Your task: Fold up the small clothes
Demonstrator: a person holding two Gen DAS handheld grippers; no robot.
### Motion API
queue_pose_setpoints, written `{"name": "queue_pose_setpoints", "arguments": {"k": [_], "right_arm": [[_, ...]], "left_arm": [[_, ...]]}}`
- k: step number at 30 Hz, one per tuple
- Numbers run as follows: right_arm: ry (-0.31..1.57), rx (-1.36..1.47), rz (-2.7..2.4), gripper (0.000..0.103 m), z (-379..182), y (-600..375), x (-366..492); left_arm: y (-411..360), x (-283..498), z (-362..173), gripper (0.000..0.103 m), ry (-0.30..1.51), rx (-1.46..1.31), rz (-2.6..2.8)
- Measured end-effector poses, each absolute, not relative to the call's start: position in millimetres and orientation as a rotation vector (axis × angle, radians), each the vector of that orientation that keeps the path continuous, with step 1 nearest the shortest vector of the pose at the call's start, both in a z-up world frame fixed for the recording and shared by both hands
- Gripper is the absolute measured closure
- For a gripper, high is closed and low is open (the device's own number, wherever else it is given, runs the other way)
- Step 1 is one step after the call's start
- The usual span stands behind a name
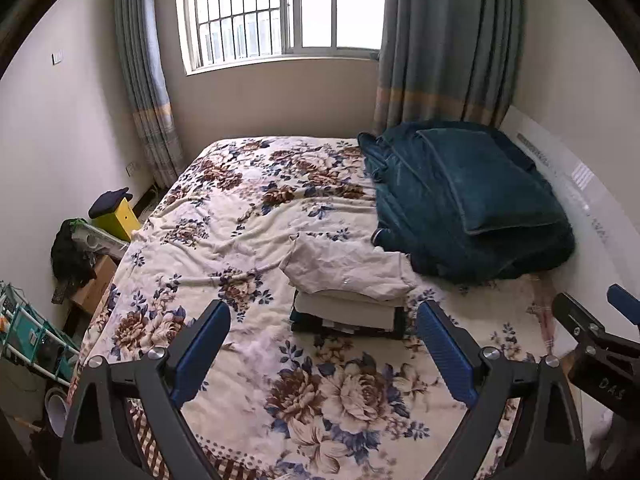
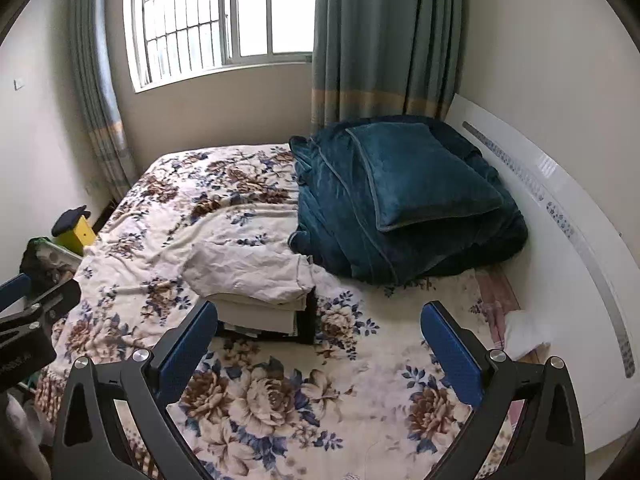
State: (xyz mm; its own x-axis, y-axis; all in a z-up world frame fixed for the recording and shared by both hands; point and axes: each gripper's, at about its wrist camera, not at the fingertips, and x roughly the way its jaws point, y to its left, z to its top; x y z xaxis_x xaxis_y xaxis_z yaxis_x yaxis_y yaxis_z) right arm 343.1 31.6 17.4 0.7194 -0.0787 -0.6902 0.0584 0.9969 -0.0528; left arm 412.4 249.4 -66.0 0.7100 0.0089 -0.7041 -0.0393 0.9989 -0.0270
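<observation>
Lying crumpled atop a low stack of folded clothes [image 1: 346,314], a cream garment [image 1: 344,268] rests near the middle of a bed, its cloth wrinkled and one edge drooping over the stack's right side. The stack, pale layers above darker ones, sits directly on the floral bedspread [image 1: 248,216], which is rumpled into long creases to the left of the pile.

Both tools hover above the near part of the bed, short of the stack and touching no cloth. The left tool [image 1: 324,344] has its blue-padded fingers spread wide apart, with nothing between them; the stack shows in the gap ahead. The right tool [image 2: 318,340] is likewise spread wide and holds nothing, and the stack lies ahead and slightly to its left. Each tool appears at the edge of the other's view, the two side by side.

Just behind and to the right of the stack, a heap of teal blanket [image 2: 400,208] with a matching pillow on top sits against the white headboard [image 2: 568,240]. Beyond the bed, a barred window [image 1: 280,12] is flanked by grey-green curtains [image 1: 448,40]. On the floor to the left stand a yellow box [image 1: 116,218] with a dark cap on it and a cardboard box [image 1: 94,284].
</observation>
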Motion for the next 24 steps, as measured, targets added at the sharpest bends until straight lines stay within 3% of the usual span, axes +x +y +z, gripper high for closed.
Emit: {"name": "queue_pose_setpoints", "arguments": {"k": [15, 17, 24], "right_arm": [[0.723, -0.036, -0.037, 0.0, 57, 31, 298], [0.724, -0.035, -0.034, 0.0, 57, 30, 298], [0.73, -0.033, -0.035, 0.0, 60, 20, 300]], "left_arm": [[242, 367, -38, 0.007, 0.733, -0.052, 0.046], [241, 365, -39, 0.0, 0.738, -0.058, 0.042], [243, 363, -40, 0.0, 0.746, -0.064, 0.048]]}}
